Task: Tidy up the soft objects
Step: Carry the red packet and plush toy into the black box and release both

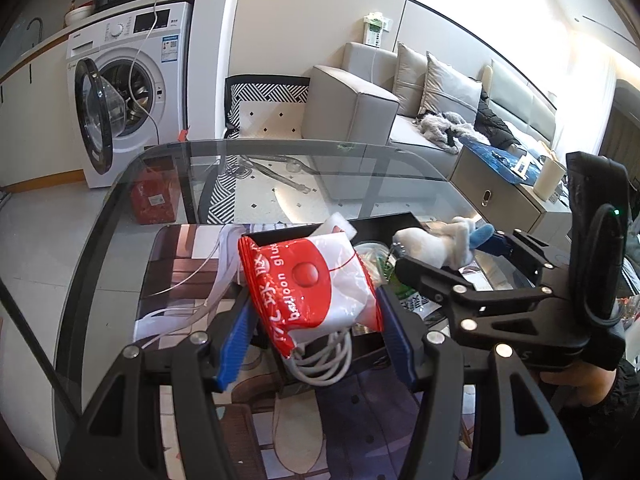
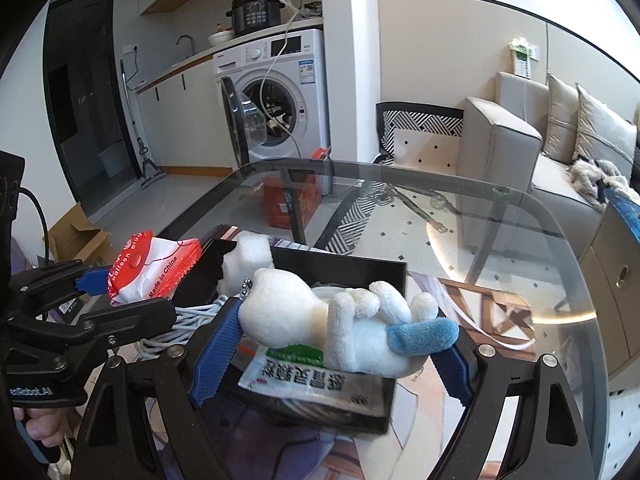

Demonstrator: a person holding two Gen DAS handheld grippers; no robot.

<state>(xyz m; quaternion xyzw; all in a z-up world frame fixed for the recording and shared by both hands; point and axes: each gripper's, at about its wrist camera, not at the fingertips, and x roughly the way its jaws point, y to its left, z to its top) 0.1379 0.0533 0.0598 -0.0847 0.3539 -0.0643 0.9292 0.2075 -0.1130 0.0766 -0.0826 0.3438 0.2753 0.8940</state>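
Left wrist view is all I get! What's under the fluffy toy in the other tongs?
Observer: A green-and-white packet lies in the black tray, just below the plush toy that the right tongs hold.
Operator: Does my red packet have words on its other side?
Observer: Yes. The side of the red packet facing the right wrist camera reads "Made in China".

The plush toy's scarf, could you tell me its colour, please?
Blue scarf, clearest in the right wrist view.
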